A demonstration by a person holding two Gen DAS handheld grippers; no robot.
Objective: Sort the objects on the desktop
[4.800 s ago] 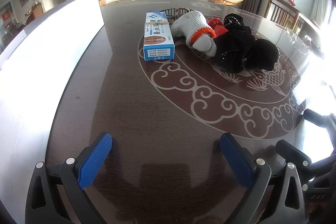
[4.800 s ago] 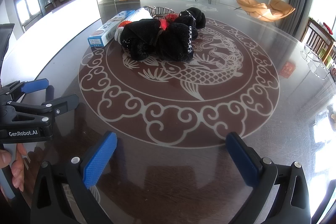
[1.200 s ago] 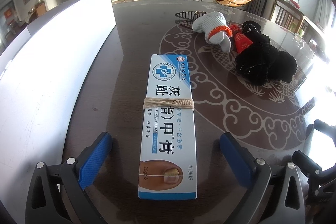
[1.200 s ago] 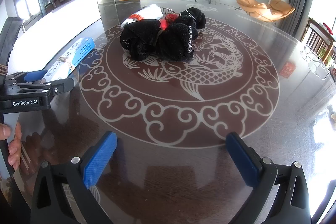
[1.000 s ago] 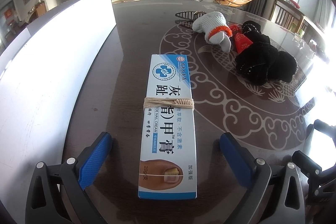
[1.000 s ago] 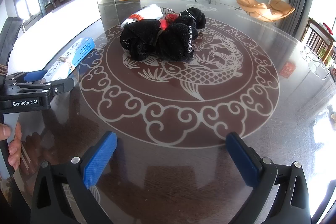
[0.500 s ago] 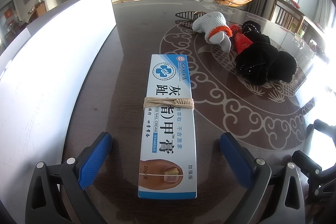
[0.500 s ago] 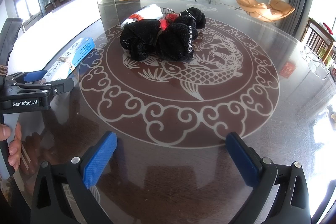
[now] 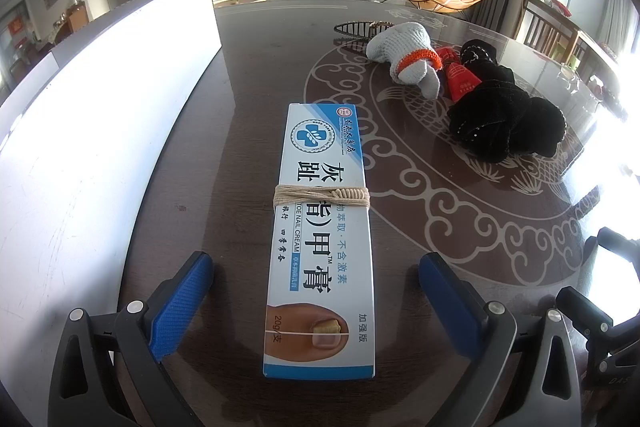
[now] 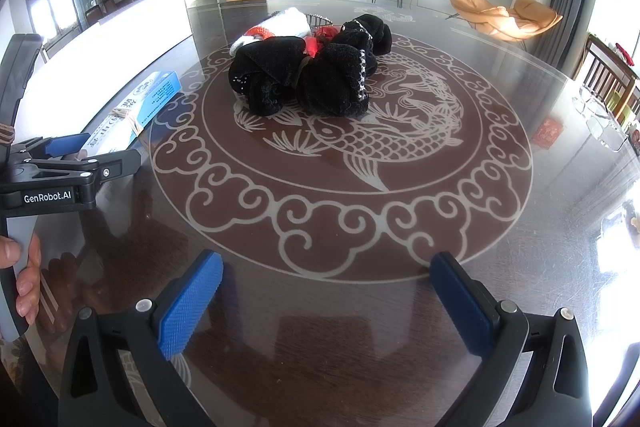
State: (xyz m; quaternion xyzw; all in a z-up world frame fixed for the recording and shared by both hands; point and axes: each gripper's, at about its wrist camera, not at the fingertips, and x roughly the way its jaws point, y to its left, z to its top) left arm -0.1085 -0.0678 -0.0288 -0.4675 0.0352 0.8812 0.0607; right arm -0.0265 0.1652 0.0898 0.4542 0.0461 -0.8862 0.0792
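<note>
A long blue and white cream box [image 9: 322,227] tied with twine lies flat on the dark table, its near end between the open fingers of my left gripper [image 9: 316,307], which do not touch it. The same box [image 10: 132,115] shows at the left of the right wrist view, beside the left gripper [image 10: 76,155]. A black fabric bundle [image 9: 500,123] [image 10: 308,79], a grey knitted sock with an orange band [image 9: 408,55] and a red tube [image 9: 460,79] lie together further back. My right gripper [image 10: 324,307] is open over bare table.
A white board [image 9: 100,115] stands upright along the table's left side. A dark wire basket [image 9: 356,27] sits behind the sock. The table carries a round fish pattern [image 10: 360,147]. A hand [image 10: 24,279] holds the left gripper's handle. Chairs stand at the right.
Since 4.8 s ago the box has come from beside the sock to the near left, between my left fingers. Over the last second nothing has moved.
</note>
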